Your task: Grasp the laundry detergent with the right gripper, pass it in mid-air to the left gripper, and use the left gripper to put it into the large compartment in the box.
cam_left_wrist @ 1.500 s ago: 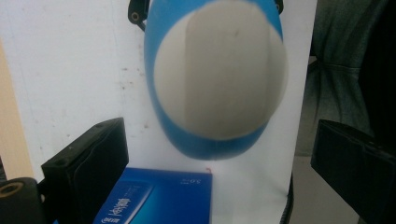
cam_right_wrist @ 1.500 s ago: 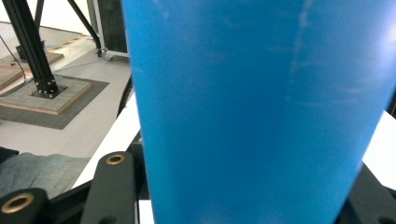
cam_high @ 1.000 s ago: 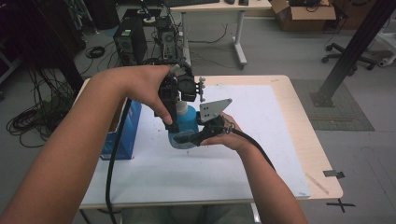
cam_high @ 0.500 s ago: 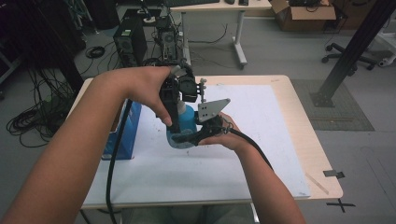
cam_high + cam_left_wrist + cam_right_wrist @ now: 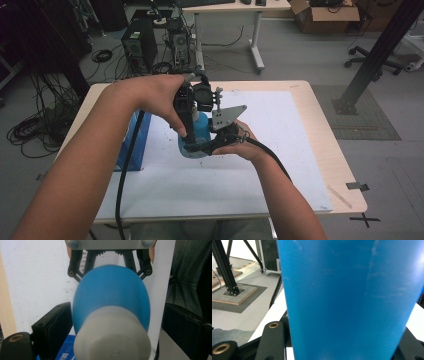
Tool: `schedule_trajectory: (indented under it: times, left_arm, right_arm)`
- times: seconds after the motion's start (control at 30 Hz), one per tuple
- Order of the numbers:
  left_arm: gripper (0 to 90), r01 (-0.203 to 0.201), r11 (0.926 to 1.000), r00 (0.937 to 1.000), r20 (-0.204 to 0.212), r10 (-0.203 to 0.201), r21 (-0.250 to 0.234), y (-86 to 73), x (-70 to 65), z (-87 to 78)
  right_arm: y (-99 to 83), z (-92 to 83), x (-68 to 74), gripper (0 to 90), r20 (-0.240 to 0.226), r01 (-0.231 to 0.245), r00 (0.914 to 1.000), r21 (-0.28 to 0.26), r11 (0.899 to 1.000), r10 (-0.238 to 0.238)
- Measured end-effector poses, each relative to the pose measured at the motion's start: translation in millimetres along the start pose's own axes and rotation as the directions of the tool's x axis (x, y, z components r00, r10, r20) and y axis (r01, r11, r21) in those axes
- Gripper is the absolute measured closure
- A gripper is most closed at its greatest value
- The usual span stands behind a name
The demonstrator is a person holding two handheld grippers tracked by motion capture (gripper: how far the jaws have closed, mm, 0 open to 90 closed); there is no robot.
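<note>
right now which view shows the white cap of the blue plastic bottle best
The left gripper view: the white cap of the blue plastic bottle sits close and end-on between that gripper's jaws. The right gripper view gives the bottle's blue wall, no cap. In the high view hands and grippers cover the bottle top.

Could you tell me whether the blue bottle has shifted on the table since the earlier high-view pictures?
No. The blue bottle sits at the same spot beside the blue box on the white mat, as before.

blue bottle (image 5: 347,300) cut off by edges, white cap (image 5: 112,340) blurred
</note>
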State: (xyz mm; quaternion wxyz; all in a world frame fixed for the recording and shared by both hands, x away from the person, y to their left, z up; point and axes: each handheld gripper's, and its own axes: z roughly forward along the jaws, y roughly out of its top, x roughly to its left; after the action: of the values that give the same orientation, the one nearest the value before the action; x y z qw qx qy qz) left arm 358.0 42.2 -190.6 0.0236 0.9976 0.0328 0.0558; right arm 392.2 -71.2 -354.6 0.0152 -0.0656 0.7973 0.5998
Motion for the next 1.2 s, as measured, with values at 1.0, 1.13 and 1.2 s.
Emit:
schedule_trajectory:
  times: [1.0,1.13,1.2]
  left_arm:
    - [30.2,0.004,0.9990,0.9999,-0.010,-0.003,0.045,4.7,-1.4,3.5]
    - [33.8,0.000,0.9991,0.9998,-0.021,0.001,0.042,4.0,-1.5,3.5]
    - [36.7,0.002,0.9994,0.9997,-0.025,-0.001,0.034,2.9,-1.0,3.7]
  right_arm:
    - [3.1,2.0,2.0,45.3,0.002,0.014,0.9999,-0.001,1.000,-0.014]
    - [3.5,1.8,2.5,45.3,0.001,0.016,0.9999,0.001,1.000,-0.016]
    - [3.7,2.0,2.9,45.3,0.000,0.018,0.9998,0.005,1.000,-0.018]
